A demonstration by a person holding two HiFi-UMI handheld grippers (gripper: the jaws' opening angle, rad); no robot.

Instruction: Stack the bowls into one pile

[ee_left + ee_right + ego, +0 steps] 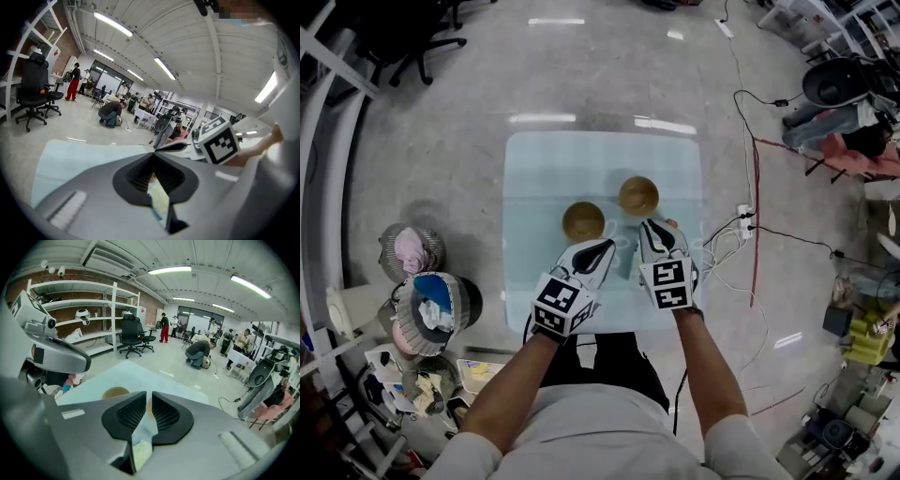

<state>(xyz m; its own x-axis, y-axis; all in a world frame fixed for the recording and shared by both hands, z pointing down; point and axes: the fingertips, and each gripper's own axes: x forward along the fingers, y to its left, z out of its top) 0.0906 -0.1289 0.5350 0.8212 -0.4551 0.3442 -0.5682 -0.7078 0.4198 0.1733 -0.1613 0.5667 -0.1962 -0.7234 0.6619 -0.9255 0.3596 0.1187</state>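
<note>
Two brown wooden bowls stand apart on the pale blue table (534, 159): one bowl (583, 221) near the middle, the other bowl (638, 195) a little farther and to the right. My left gripper (607, 247) hovers just right of the nearer bowl, its jaws shut and empty. Just below the farther bowl, my right gripper (650, 226) is also shut and empty. In the left gripper view the left gripper (152, 158) shows its pads meeting at the tip over the table (70, 159). In the right gripper view a bowl (116, 392) lies left of the right gripper (149, 404).
Round baskets with cloths (431, 300) crowd the floor left of the table. Cables and a power strip (744, 217) lie on the floor to its right. An office chair (131, 336) and shelving (70, 310) stand far off, where a person (199, 352) crouches.
</note>
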